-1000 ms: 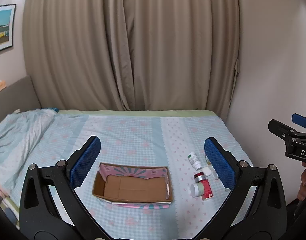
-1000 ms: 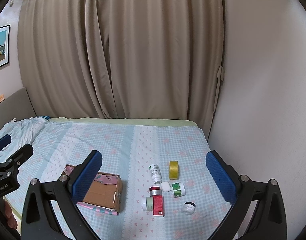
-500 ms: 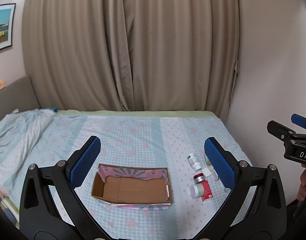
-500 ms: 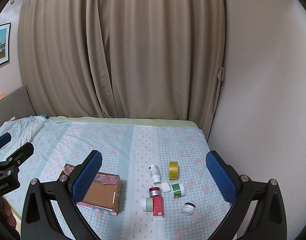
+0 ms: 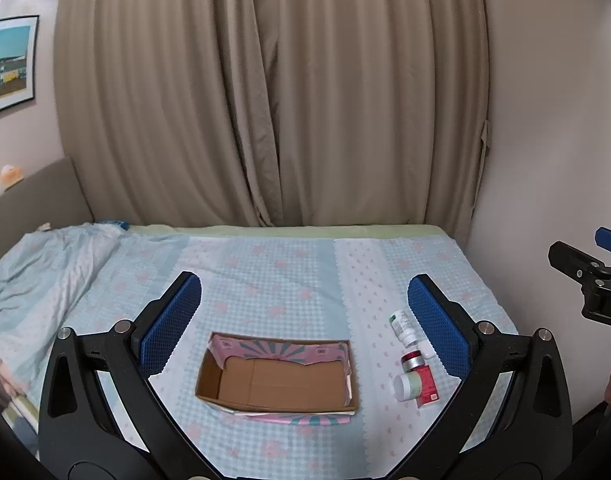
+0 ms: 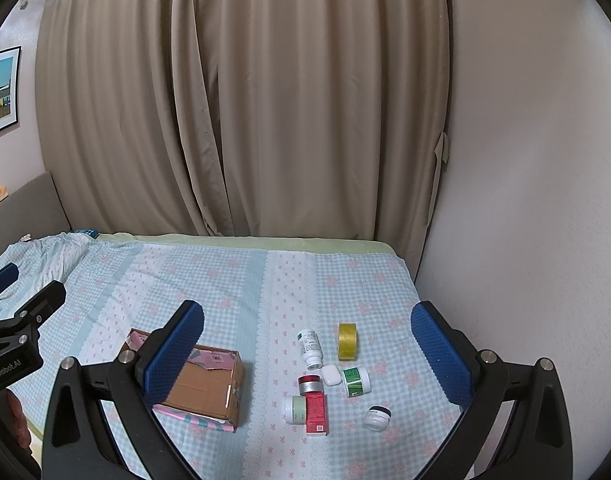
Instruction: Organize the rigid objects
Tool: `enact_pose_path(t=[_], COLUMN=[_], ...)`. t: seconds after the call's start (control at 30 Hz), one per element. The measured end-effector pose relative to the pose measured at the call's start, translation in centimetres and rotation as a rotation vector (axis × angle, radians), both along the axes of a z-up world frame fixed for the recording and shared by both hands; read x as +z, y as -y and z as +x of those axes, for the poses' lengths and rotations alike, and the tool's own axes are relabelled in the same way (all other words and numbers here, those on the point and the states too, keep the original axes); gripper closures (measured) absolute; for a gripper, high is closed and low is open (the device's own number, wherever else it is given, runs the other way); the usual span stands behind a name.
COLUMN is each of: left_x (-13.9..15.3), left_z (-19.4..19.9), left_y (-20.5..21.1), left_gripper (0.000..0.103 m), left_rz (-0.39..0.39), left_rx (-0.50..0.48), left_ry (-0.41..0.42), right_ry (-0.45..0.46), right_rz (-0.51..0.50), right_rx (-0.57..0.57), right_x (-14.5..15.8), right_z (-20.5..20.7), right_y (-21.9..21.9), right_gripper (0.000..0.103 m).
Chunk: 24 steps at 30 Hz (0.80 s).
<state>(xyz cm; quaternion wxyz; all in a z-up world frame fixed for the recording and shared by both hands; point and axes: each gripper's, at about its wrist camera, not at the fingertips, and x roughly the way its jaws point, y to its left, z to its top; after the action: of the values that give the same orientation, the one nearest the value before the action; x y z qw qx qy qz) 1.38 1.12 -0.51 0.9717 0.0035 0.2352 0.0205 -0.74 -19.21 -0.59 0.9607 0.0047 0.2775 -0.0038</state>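
Note:
An open, empty cardboard box (image 5: 277, 380) lies on the bed; it also shows in the right wrist view (image 6: 209, 388). To its right lies a cluster of small items: a white pill bottle (image 6: 310, 349), a yellow tape roll (image 6: 347, 341), a white earbud case (image 6: 331, 375), a green-labelled jar (image 6: 356, 381), a red-lidded jar (image 6: 310, 385), a red carton (image 6: 316, 413), a pale green jar (image 6: 295, 409) and a dark-lidded white jar (image 6: 377, 417). My left gripper (image 5: 303, 324) is open above the box. My right gripper (image 6: 307, 344) is open above the cluster. Both are empty.
The bed has a blue checked sheet (image 6: 233, 280), with a rumpled duvet (image 5: 33, 276) at the left. Beige curtains (image 5: 265, 100) hang behind it and a white wall (image 6: 525, 200) borders its right edge. A grey headboard (image 5: 29, 196) stands at the left.
Both grippers have drifted only slightly; the scene has shifted a little lower in the views. Nothing was grasped or moved.

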Motion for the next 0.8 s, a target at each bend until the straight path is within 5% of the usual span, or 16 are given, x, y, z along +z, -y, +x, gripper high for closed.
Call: enact_pose_path(t=[0.5,0.8], left_x=[0.1,0.2], left_z=[0.7,5.9], left_y=[-0.4,0.4], left_gripper=[0.000,0.001], left_rz=[-0.031,-0.012], left_rx=[-0.034,-0.141], left_ry=[-0.013,-0.098], right_ry=[-0.005,-0.073], right_rz=[0.003,0.022], right_rx=[0.000,-0.056], right_x=[-0.1,-1.5], right_z=[0.2,0.8], right_y=[-0.1,0.8], right_gripper=[0.000,0.000])
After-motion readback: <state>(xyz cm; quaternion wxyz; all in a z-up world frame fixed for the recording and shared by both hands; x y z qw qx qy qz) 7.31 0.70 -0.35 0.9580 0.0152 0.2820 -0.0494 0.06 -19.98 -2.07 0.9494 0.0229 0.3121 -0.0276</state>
